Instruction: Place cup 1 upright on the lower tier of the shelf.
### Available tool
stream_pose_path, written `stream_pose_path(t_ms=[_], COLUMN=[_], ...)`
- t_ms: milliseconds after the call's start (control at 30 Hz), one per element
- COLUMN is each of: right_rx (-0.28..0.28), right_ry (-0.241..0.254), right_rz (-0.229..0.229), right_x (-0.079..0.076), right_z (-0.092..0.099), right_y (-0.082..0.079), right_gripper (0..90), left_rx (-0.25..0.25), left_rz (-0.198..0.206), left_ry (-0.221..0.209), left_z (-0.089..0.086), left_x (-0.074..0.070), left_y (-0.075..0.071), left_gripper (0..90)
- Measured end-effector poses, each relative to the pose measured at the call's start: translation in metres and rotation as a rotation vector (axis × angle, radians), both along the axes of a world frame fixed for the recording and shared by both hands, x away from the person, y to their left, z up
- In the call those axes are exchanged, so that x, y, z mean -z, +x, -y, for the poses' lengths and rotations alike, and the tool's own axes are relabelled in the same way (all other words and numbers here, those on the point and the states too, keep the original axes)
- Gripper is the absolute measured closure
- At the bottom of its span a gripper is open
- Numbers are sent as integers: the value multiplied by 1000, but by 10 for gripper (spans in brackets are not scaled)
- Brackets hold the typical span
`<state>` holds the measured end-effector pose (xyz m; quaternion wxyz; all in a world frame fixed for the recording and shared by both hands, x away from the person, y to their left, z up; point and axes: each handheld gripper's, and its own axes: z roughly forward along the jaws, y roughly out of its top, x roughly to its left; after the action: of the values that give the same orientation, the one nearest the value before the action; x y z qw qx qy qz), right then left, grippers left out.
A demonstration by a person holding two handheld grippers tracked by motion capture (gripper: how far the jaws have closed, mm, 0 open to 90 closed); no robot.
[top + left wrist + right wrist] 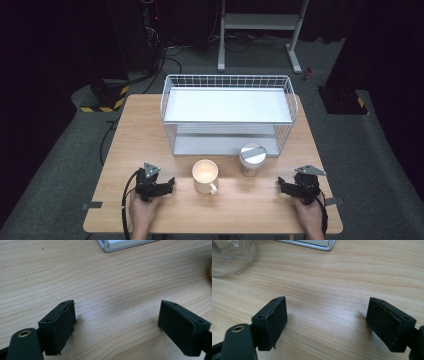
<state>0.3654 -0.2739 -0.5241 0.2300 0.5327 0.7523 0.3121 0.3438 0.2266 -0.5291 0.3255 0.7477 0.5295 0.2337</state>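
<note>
1. A wooden worktop is lying under a fixed camera, with a person's two hands coming in from the six o'clock edge.
2. The left claw is resting on the worktop at about seven o'clock, pointing toward three o'clock. Its jaws are standing wide apart with nothing between them; in the left gripper view only bare wood is lying between the pads.
3. The right claw is resting at about five o'clock, pointing toward nine o'clock. Its jaws are also standing wide apart and holding nothing, as the right gripper view is showing.
4. A cream mug is standing upright between the two claws, just beside the left one, its handle turning toward five o'clock.
5. A clear jar with a white lid is standing upright just to the three o'clock side of the mug, nearer the right claw. Its glass base is showing at the eleven o'clock corner of the right gripper view.
6. A white wire shelf rack is sitting at the twelve o'clock side of the worktop, just behind the mug and the jar.
</note>
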Motion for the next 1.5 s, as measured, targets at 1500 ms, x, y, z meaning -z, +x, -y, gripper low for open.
stream_pose_path(t_ms=[1500], right_rx=[-42], right_ry=[9], right_rz=[7], right_x=[-1], right_z=[-3], right_y=[-6], right_gripper=[146], left_rx=[-17], left_rz=[6], left_ry=[-2], left_z=[-1], left_x=[0], left_y=[0], left_gripper=[161])
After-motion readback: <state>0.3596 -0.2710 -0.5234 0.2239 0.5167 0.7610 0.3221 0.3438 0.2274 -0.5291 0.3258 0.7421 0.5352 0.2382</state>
